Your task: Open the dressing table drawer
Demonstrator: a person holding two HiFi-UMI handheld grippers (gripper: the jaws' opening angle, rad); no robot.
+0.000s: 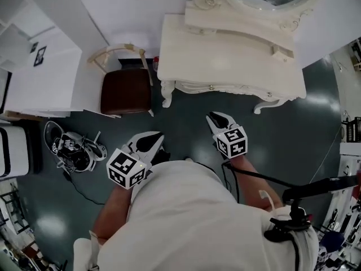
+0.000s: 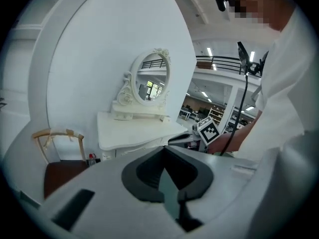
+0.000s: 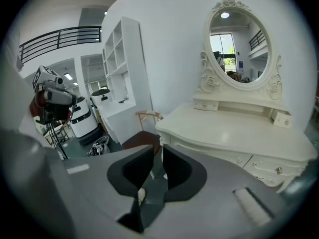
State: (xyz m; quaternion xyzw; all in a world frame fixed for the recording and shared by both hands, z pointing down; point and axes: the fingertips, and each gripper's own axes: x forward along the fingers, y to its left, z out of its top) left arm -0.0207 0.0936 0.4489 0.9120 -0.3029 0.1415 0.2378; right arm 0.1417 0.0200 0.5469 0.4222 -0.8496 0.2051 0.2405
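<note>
The dressing table drawer (image 3: pixel 266 167) sits in the front apron of the largest thing here, the white dressing table (image 1: pixel 225 49). The table stands against the wall ahead of the person, well apart from both grippers. An oval mirror (image 3: pixel 238 39) rises at its back and a brown-seated chair (image 1: pixel 125 90) stands just beside its left end. The drawer front looks flush, so I judge it not yet opened.

The right gripper (image 1: pixel 219 120) is the nearer one. Its jaws stand a narrow way apart with nothing between them. The left gripper (image 1: pixel 153 142) hangs back with its jaws together, empty.

The step in hand looks like the approach. To do it well, the right gripper should probably:
- come in level with the small round knob (image 3: pixel 279 171);
- widen enough to straddle it and close behind its head;
- pull straight out without lifting or twisting, since so small a knob could slip.

No brand, label or readable writing shows. The marker cube (image 1: pixel 232 141) bears only black-and-white square patterns.
</note>
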